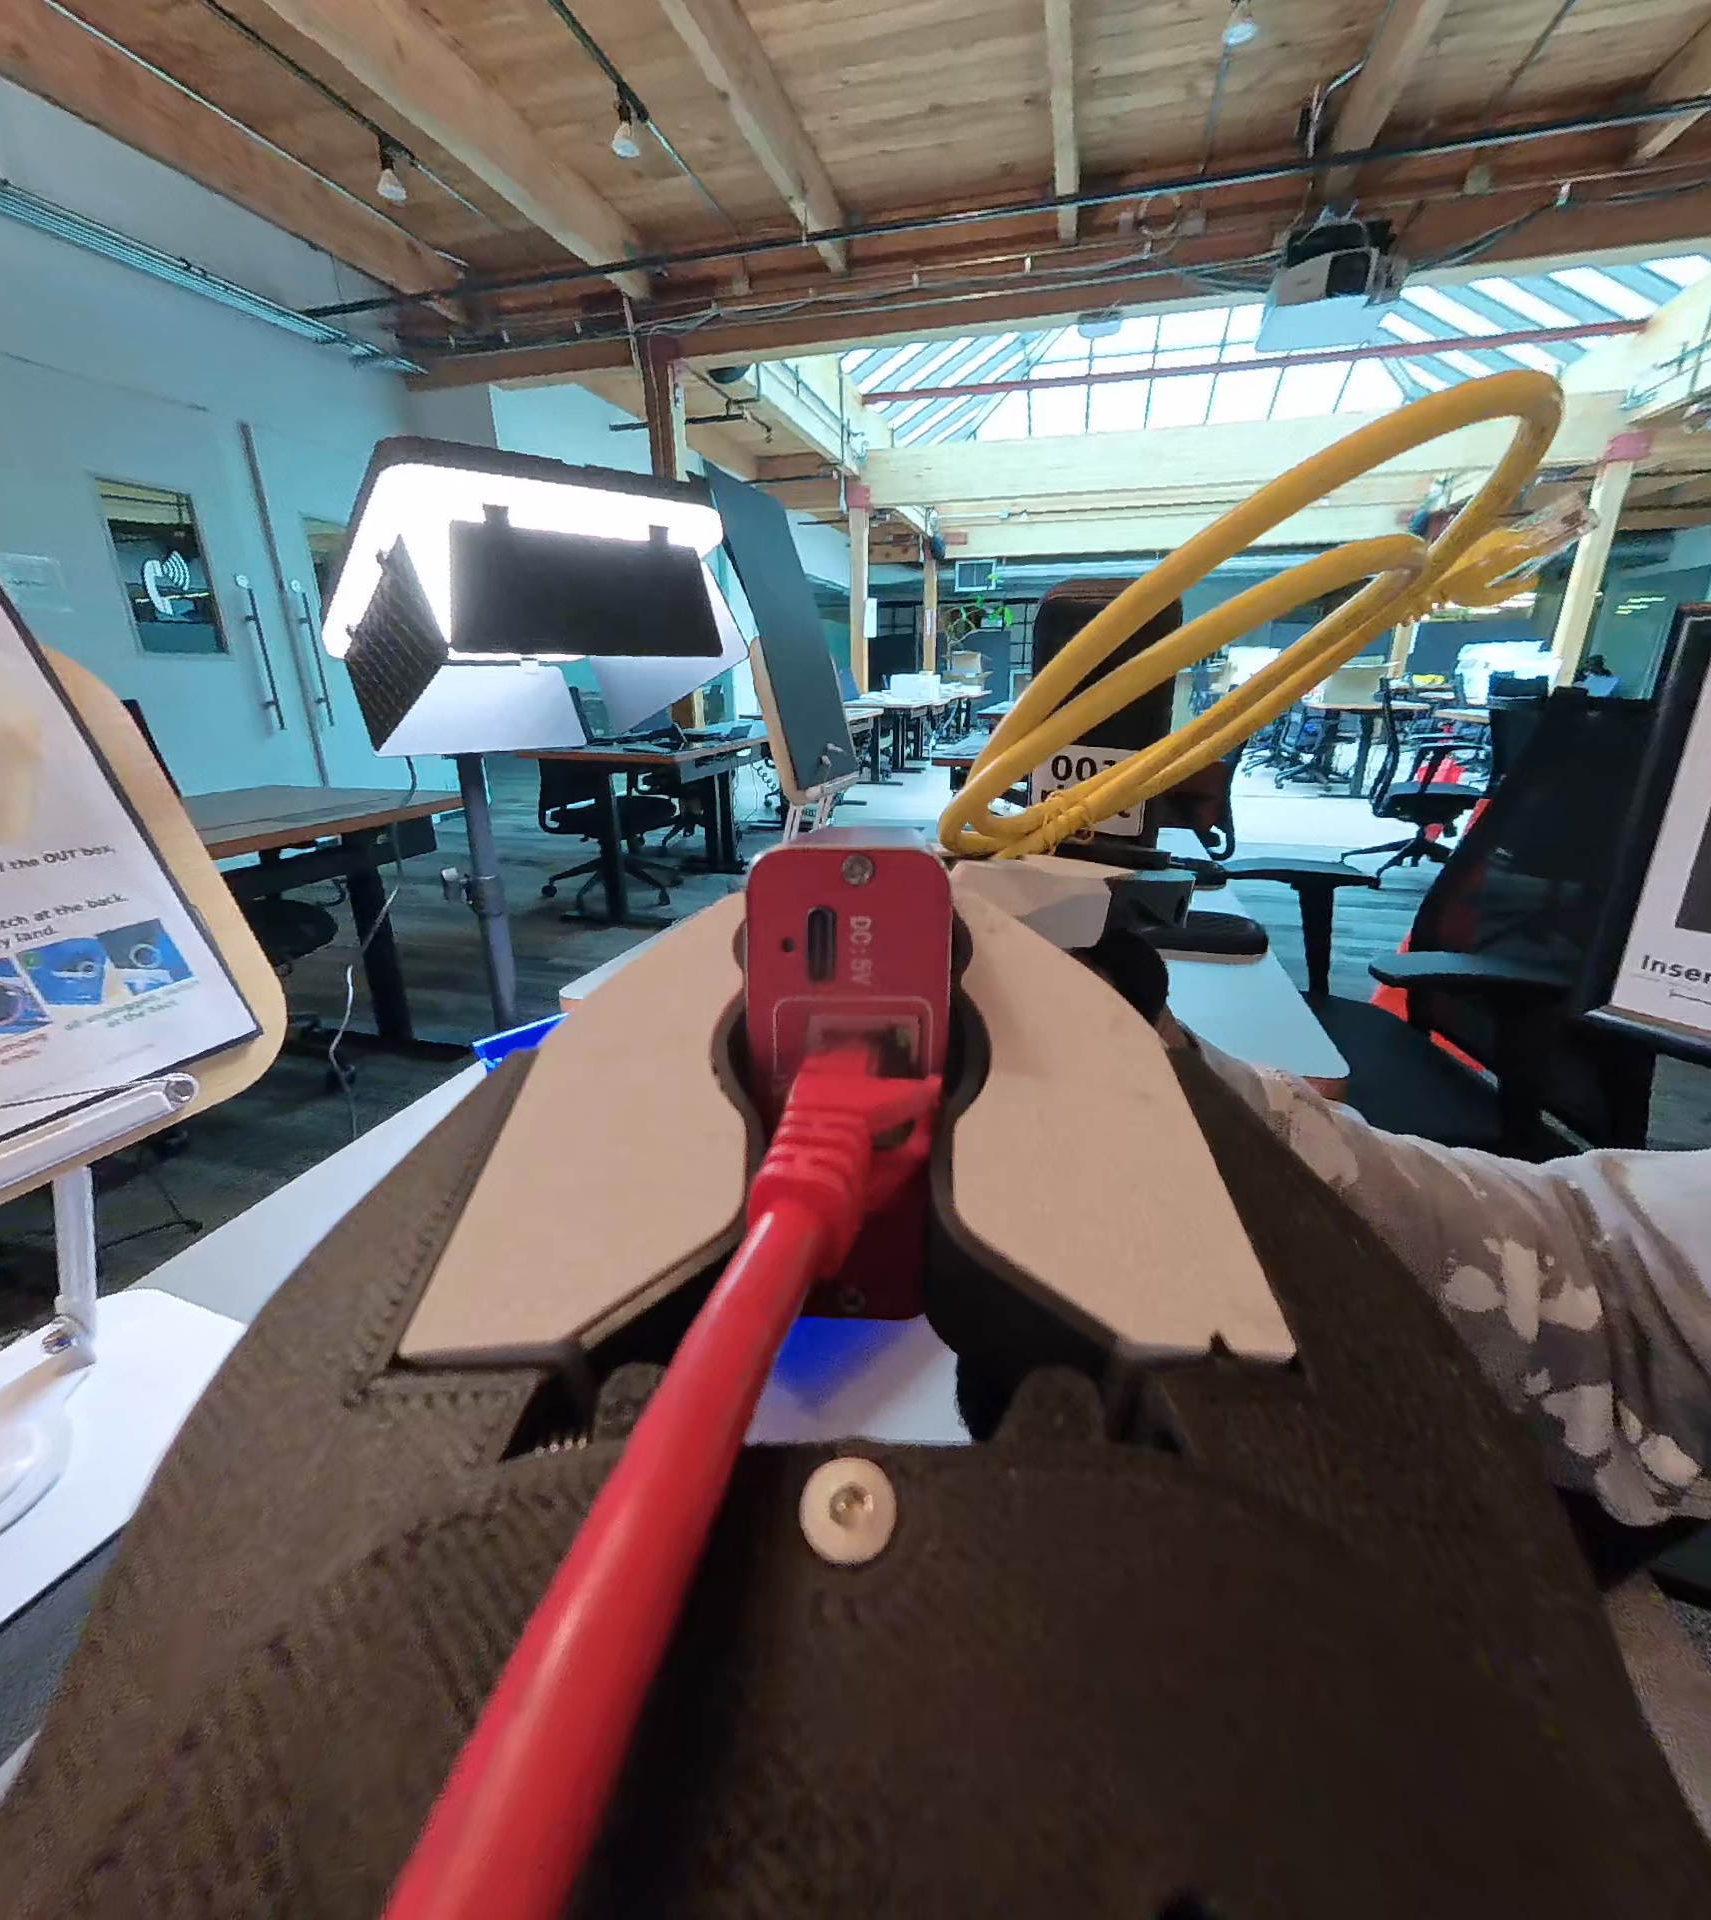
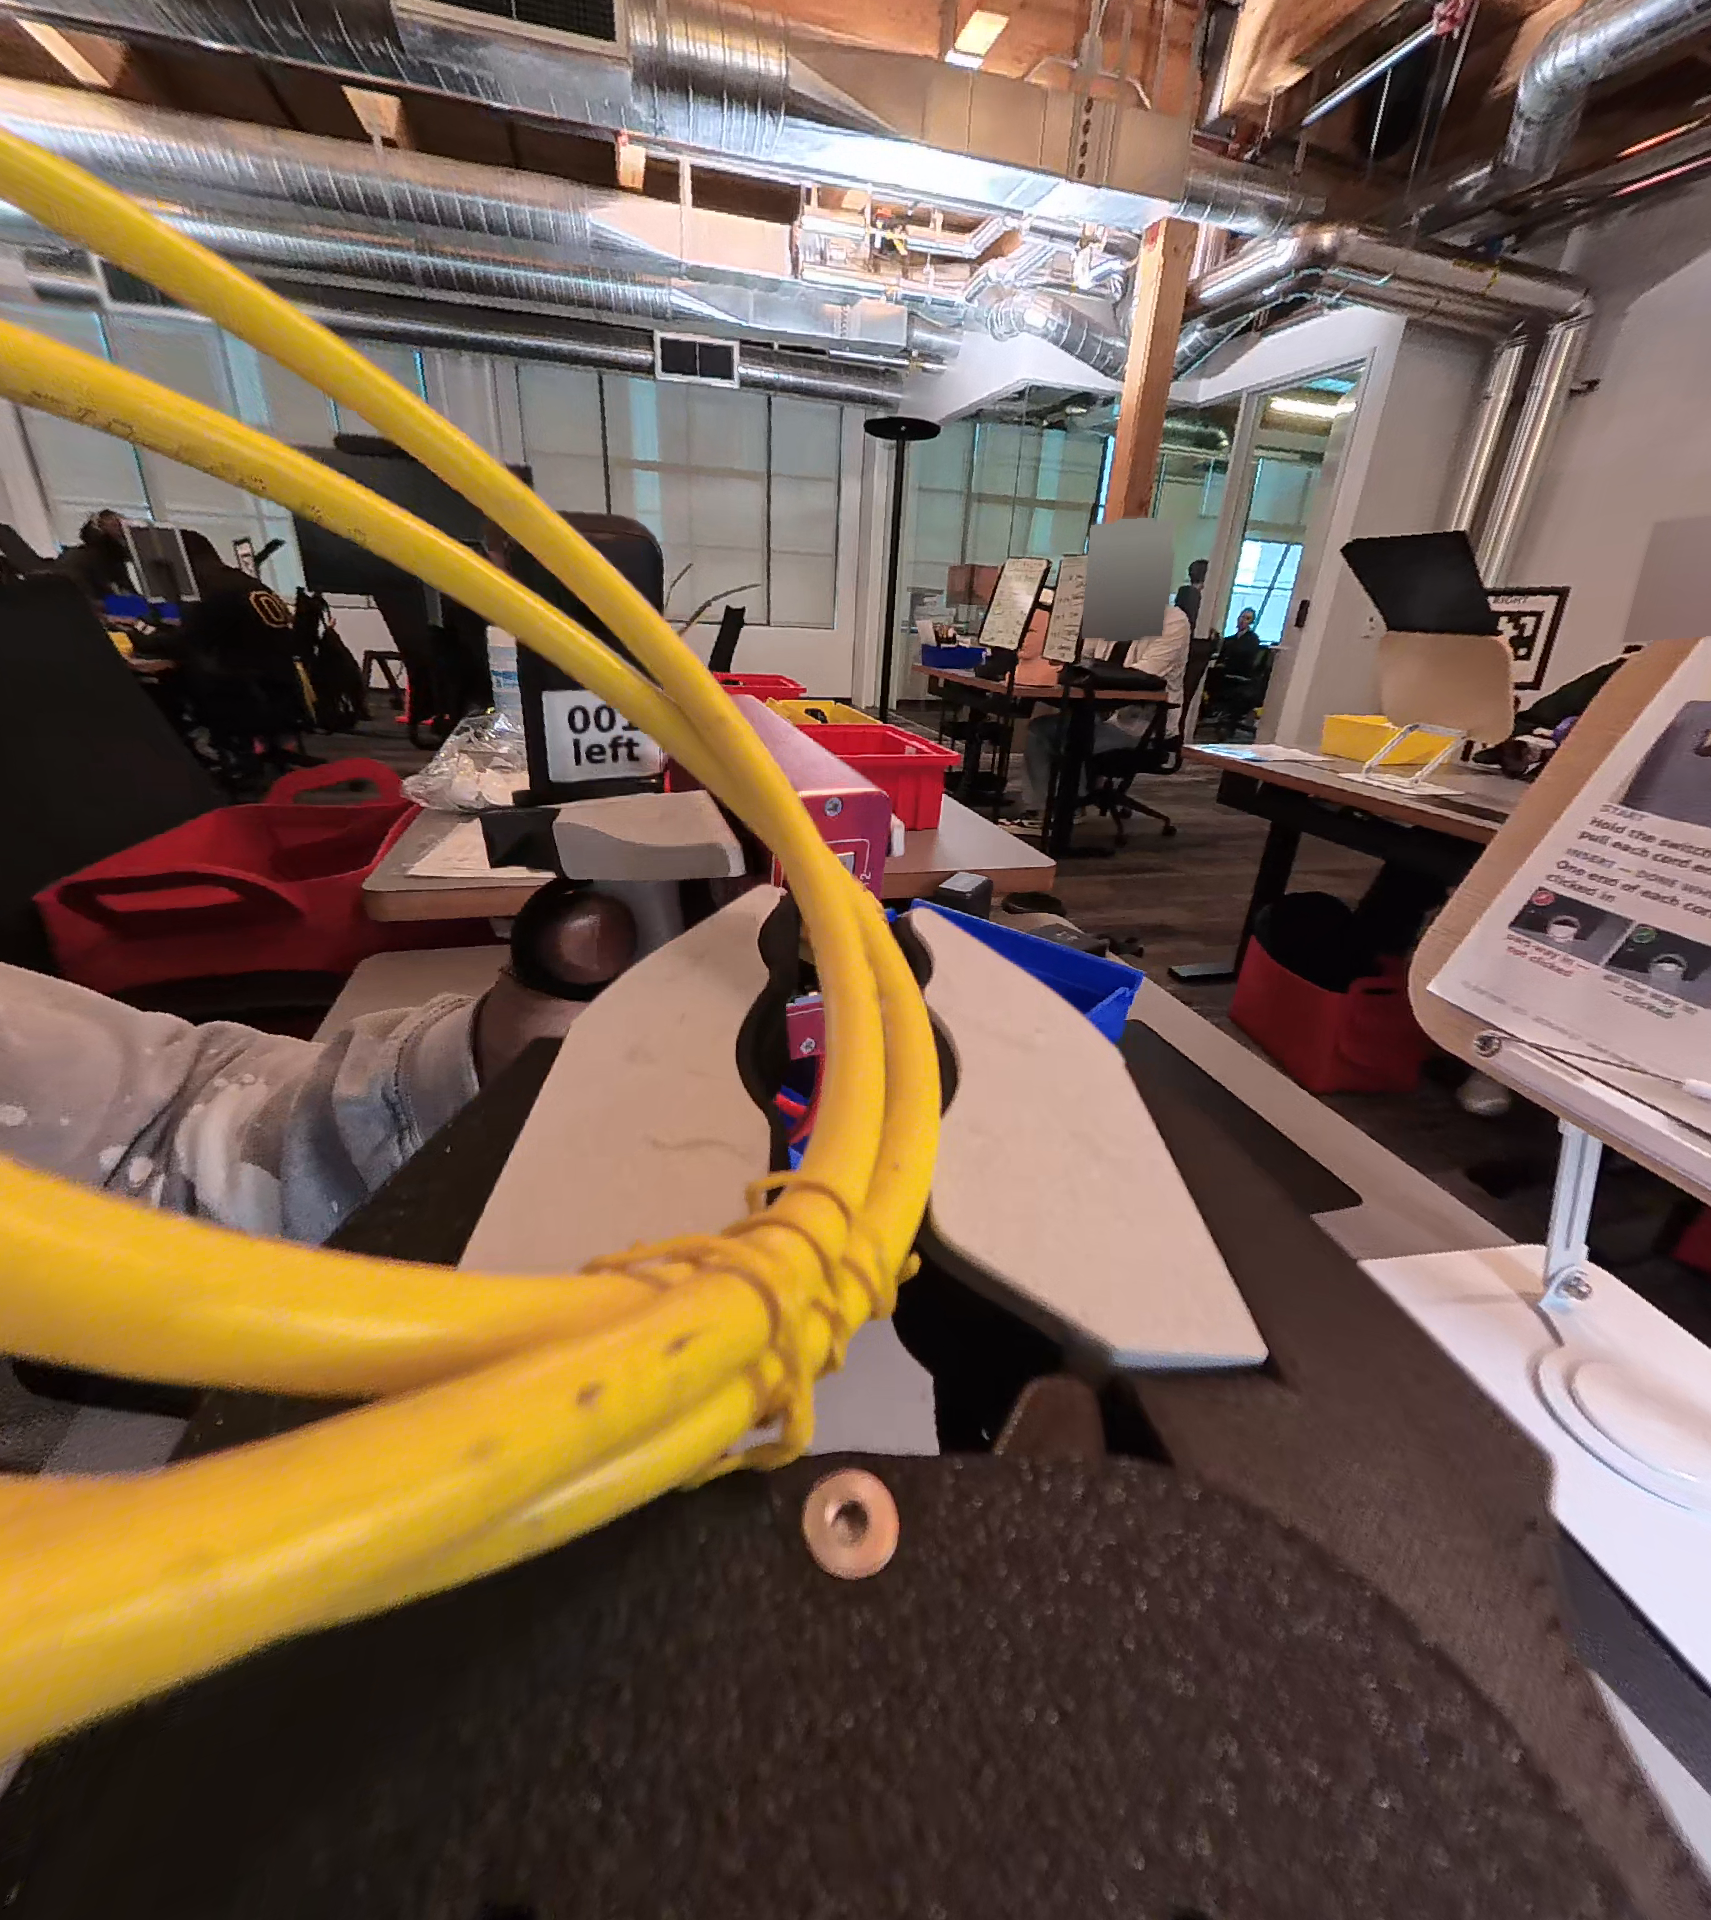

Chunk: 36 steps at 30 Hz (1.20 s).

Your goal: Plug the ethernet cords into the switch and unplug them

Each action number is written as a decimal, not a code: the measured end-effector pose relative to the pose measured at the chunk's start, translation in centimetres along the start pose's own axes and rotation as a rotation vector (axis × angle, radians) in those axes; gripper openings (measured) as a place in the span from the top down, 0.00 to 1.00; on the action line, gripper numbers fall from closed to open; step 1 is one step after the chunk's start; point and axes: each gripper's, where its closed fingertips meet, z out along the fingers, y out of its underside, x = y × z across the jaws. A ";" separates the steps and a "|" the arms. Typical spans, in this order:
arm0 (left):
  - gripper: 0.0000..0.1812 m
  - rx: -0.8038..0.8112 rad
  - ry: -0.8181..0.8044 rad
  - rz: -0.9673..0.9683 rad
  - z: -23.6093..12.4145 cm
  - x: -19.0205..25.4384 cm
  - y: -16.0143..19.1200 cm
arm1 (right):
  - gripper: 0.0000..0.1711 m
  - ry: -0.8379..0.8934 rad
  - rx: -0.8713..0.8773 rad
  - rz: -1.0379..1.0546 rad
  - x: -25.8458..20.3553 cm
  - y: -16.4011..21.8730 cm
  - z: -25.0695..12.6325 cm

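Running up from 6 o'clock in the left wrist view, a thick red ethernet cord point(image 1: 622, 1538) ends in a red booted plug seated in the port of a small red metal switch box point(image 1: 849, 987). That switch stands on end at the centre of the view, and the left gripper point(image 1: 849, 1081) is clamped on its sides with its two pale grey fingers point(image 1: 612, 1174). Beyond it, toward 1 o'clock, a coiled yellow ethernet cord point(image 1: 1246, 665) loops upward, its clear plug free in the air at the far end.

In the right wrist view that yellow coil point(image 2: 415, 1340), bound with a thin yellow twist tie, fills the frame from 9 to 6 o'clock and passes between the right gripper's point(image 2: 846, 997) fingers. These stand close around the strands; whether they pinch them I cannot tell. The switch point(image 2: 830, 810) shows just past them at 12 o'clock. A grey patterned sleeve point(image 2: 207, 1101) reaches in from 9 o'clock.
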 end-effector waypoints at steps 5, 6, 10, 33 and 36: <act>0.83 0.017 -0.005 -0.016 0.0 -0.6 0.1 | 0.94 -0.001 -0.011 0.021 0.7 0.3 -0.3; 0.83 0.110 -0.019 -0.026 -0.9 -1.1 -1.3 | 0.95 0.103 0.035 0.034 2.8 -0.2 -1.7; 0.83 0.232 -0.027 0.036 -6.0 -2.2 -6.9 | 0.96 0.125 0.065 0.053 4.7 -2.2 -6.8; 0.83 0.143 -0.025 -0.048 -7.0 -3.4 -7.4 | 0.92 0.360 -1.512 0.661 11.6 15.4 -31.7; 0.84 0.129 -0.019 -0.057 -6.6 -3.5 -6.9 | 0.93 0.289 -1.635 0.681 11.2 16.0 -32.0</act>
